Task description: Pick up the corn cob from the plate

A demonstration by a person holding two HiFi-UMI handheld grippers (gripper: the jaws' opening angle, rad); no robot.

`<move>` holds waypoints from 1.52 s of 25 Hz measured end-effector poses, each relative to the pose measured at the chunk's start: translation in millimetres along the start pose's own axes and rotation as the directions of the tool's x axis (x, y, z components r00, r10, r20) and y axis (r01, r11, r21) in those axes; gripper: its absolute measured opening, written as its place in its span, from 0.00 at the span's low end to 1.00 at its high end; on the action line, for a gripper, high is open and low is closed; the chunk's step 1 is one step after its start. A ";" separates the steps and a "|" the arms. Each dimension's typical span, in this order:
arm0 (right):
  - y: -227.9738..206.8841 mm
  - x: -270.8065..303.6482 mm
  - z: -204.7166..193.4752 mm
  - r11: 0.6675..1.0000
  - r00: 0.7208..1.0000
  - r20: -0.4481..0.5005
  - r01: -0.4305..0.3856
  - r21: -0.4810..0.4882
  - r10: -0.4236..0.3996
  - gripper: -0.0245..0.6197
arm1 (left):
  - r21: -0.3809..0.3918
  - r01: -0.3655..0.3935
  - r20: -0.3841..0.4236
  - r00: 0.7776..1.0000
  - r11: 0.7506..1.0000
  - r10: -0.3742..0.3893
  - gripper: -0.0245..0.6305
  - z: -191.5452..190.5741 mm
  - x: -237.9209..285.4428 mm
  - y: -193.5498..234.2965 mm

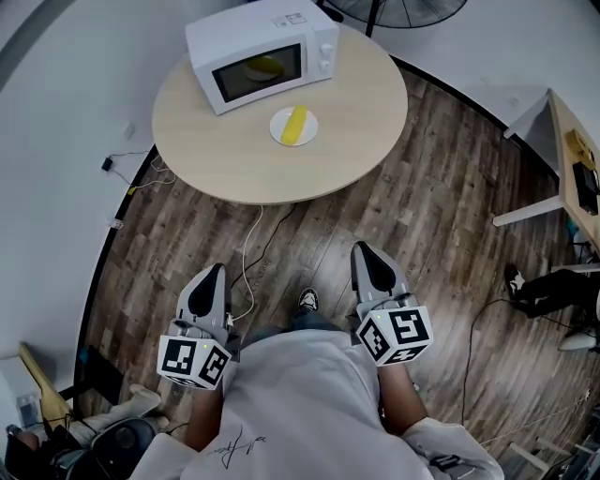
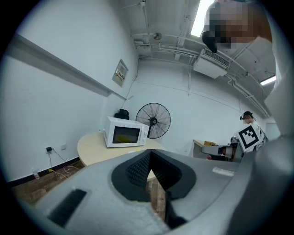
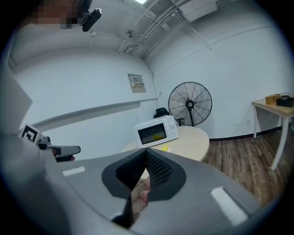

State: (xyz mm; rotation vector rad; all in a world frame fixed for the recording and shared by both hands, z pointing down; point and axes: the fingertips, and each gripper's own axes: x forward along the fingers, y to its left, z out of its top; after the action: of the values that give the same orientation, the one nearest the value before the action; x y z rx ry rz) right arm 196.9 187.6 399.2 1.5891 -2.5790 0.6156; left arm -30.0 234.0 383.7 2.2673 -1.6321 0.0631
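- The left gripper [image 1: 214, 274] is held low at the left of the head view, above the wooden floor [image 1: 441, 216] and well apart from the round table [image 1: 356, 112]. In the left gripper view its jaws are seen pressed together at the tips, and nothing is pinched between them.
- A white microwave [image 1: 261, 54] is set on the far left part of the table, and something yellow [image 1: 264, 67] is visible behind its door.
- Just in front of the microwave a small white plate [image 1: 278, 134] is placed, and the corn cob [image 1: 295, 124] is laid across it, untouched.
- The right gripper [image 1: 364, 255] is held at the same level as the left one, also well short of the table. Its jaws are likewise closed on nothing, as shown in the right gripper view.
- A standing fan [image 1: 403, 11] is seen beyond the table, and a desk [image 1: 567, 141] at the far right edge.
- The task is judged to be at its very start: the table has not been reached, so the approach, the opening of a gripper, the grasp and the lift are all left.
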 end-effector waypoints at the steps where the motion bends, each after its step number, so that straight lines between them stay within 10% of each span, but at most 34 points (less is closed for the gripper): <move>1: -5.1 4.0 0.3 1.000 1.000 -0.002 0.002 0.002 -0.002 0.06 | 0.000 -0.003 -0.001 1.000 1.000 0.003 0.04 -0.1 5.7 -0.6; 38: -26.4 221.1 80.8 0.998 0.998 0.009 0.058 0.015 -0.058 0.06 | -0.029 0.100 -0.082 0.991 0.995 -0.102 0.04 69.3 204.4 118.2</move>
State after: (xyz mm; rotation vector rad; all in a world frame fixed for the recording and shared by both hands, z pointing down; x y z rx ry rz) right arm 128.9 -39.1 387.5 1.6690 -2.5299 0.6261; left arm -81.9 -6.2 396.2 2.2922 -1.4660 0.1106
